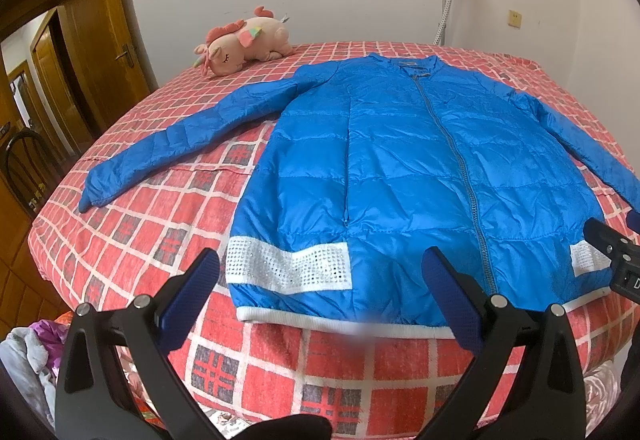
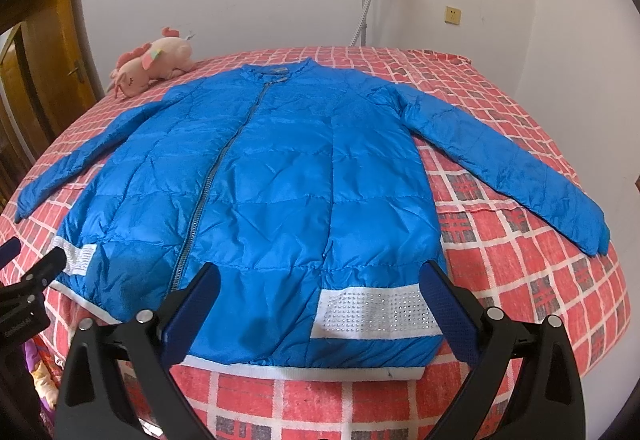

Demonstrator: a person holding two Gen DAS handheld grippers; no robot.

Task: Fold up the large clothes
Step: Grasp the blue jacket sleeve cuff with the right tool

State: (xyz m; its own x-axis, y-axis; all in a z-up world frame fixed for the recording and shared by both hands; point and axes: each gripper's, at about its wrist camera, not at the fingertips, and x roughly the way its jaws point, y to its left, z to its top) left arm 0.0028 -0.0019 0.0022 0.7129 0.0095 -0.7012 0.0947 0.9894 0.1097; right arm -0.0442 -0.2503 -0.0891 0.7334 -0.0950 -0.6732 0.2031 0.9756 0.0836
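A blue quilted puffer jacket (image 1: 420, 176) lies zipped and face up across a bed covered in a red checked bedspread (image 1: 132, 236), both sleeves spread out to the sides and the white ribbed hem (image 2: 304, 372) at the near edge of the mattress. No fold has been made yet. The left gripper (image 1: 320, 292) hovers over the hem's left portion with its blue-padded jaws spread wide and holding nothing; the right gripper (image 2: 320, 300) hangs over the right portion, just as wide and just as empty. A pink plush unicorn (image 1: 244, 40) rests near the collar corner, well apart from the tools.

The risks, as judged from here: the shiny shell looks slippery and the padding springy, so a shallow pinch may catch only the top layer, or the fabric could slide out mid-lift. The hem sits close to the bed's edge, and a careless tug toward the person might drag the jacket off. An outstretched sleeve (image 2: 508, 168) could trail or bunch under a fold.
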